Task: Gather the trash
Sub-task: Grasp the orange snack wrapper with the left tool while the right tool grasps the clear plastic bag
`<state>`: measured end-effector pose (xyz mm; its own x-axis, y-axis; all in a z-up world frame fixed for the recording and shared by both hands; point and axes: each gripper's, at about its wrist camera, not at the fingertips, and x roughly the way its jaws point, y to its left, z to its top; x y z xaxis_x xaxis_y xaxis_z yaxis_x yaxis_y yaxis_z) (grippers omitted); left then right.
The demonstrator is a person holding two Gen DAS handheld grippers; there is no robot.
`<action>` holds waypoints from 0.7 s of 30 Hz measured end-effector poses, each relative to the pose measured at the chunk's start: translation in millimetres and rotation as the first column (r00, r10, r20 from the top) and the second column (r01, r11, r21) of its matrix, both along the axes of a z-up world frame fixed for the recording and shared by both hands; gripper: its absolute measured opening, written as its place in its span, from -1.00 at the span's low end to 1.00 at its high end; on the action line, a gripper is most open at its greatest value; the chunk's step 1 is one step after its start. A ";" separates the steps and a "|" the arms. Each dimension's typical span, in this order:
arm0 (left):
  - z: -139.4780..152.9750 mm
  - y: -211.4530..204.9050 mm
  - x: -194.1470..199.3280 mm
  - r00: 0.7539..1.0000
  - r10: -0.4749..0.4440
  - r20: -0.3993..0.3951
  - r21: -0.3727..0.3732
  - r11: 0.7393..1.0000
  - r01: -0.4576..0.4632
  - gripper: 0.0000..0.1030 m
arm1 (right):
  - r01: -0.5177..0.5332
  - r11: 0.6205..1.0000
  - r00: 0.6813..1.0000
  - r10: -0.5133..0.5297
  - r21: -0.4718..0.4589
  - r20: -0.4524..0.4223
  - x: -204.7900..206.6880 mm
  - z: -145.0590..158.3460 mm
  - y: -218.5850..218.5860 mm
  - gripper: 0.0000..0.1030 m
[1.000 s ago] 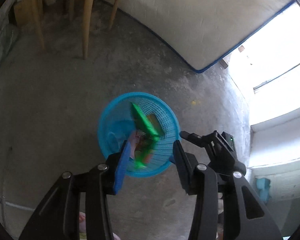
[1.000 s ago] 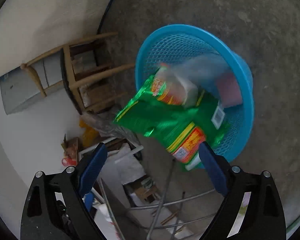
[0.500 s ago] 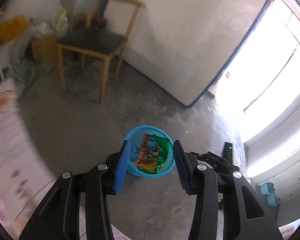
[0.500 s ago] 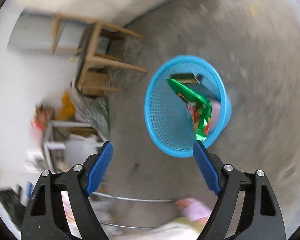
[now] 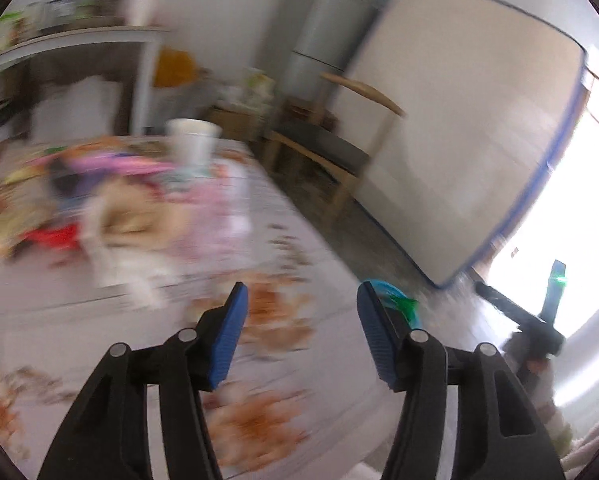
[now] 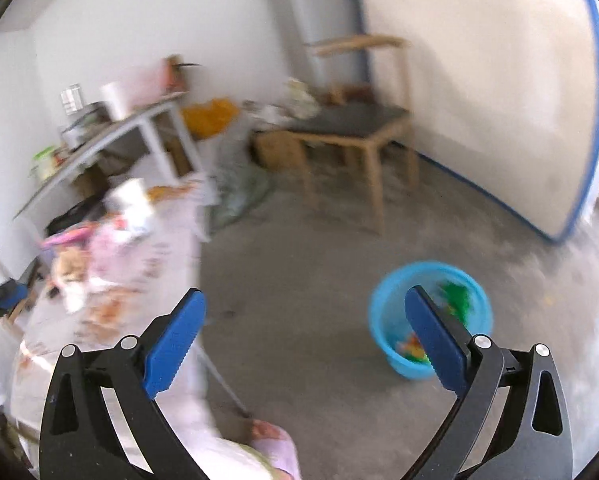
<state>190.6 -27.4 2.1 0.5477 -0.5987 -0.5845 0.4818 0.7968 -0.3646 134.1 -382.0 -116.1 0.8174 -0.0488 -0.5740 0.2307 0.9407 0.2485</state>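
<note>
Both claws are standing open w/ nothing between: left gripper (image 5: 301, 312) jaws just opening wider, right gripper (image 6: 305, 318) also. One blue mesh basket (image 6: 395, 300), w/ green wrapper (image 6: 455, 296) inside, is sitting on floor just beyond right claw's right finger. Trash pile (image 5: 111, 200) is lying on one table (image 5: 299, 240), ahead-left of left claw. Best is slowing down before picking one piece.

- Daylight floods from a blown-out window (image 5: 559, 208) at right.
- Heavy motion blur smears the table (image 5: 99, 280) clutter.
- Fisheye bends the edges, with dark corners.
</note>
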 end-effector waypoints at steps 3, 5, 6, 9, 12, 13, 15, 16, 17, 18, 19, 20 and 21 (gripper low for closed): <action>-0.8 56.6 10.0 0.990 0.139 -0.032 -0.044 0.989 -0.140 0.14 | -0.141 0.990 0.989 0.139 0.033 0.041 24.0 15.4 36.7 0.86; -0.7 85.5 18.5 0.978 0.203 -0.053 -0.080 0.975 -0.207 0.19 | -0.236 0.966 0.971 0.231 0.106 0.059 42.5 23.3 59.4 0.86; -1.2 104.0 24.8 0.967 0.243 -0.076 -0.113 0.962 -0.250 0.25 | -0.292 0.944 0.956 0.286 0.153 0.061 55.8 23.5 71.5 0.86; -4.4 146.7 48.9 0.939 0.301 -0.167 -0.216 0.918 -0.333 0.33 | -0.374 0.891 0.925 0.378 0.259 0.038 91.3 23.4 103.7 0.86; -9.9 177.7 81.9 0.910 0.291 -0.295 -0.339 0.859 -0.384 0.38 | -0.394 0.820 0.898 0.440 0.414 -0.018 132.5 9.7 120.0 0.82; -15.2 190.7 98.1 0.897 0.256 -0.361 -0.404 0.824 -0.398 0.39 | -0.388 0.785 0.883 0.466 0.482 -0.048 151.3 0.4 125.0 0.80; -29.7 209.0 131.8 0.845 0.200 -0.497 -0.484 0.744 -0.461 0.39 | -0.364 0.758 0.870 0.484 0.541 -0.093 173.1 -5.3 136.6 0.74; -33.2 212.5 145.9 0.828 0.187 -0.529 -0.503 0.717 -0.483 0.39 | -0.357 0.754 0.866 0.489 0.551 -0.108 181.8 -7.7 139.7 0.74; -38.2 216.4 161.1 0.815 0.178 -0.551 -0.512 0.700 -0.499 0.39 | -0.349 0.750 0.860 0.494 0.562 -0.126 195.8 -11.2 144.6 0.72; -42.3 219.0 174.7 0.797 0.192 -0.572 -0.498 0.691 -0.524 0.39 | -0.328 0.751 0.861 0.488 0.573 -0.146 205.4 -15.4 146.0 0.71; -45.3 221.6 183.5 0.785 0.198 -0.587 -0.490 0.685 -0.539 0.39 | -0.315 0.750 0.859 0.486 0.582 -0.160 210.2 -16.7 146.3 0.70; -50.2 221.6 192.5 0.775 0.194 -0.602 -0.489 0.678 -0.549 0.39 | -0.297 0.745 0.857 0.484 0.597 -0.178 219.0 -21.2 148.0 0.69; -56.2 221.5 200.0 0.757 0.186 -0.627 -0.485 0.666 -0.566 0.39 | -0.277 0.741 0.856 0.479 0.612 -0.192 225.2 -25.0 150.4 0.66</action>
<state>390.6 194.2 -54.0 0.5621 -0.7187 -0.4092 -0.2058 0.3577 -0.9109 359.3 -231.6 -141.0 0.4636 0.6255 -0.6276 0.0452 0.6907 0.7218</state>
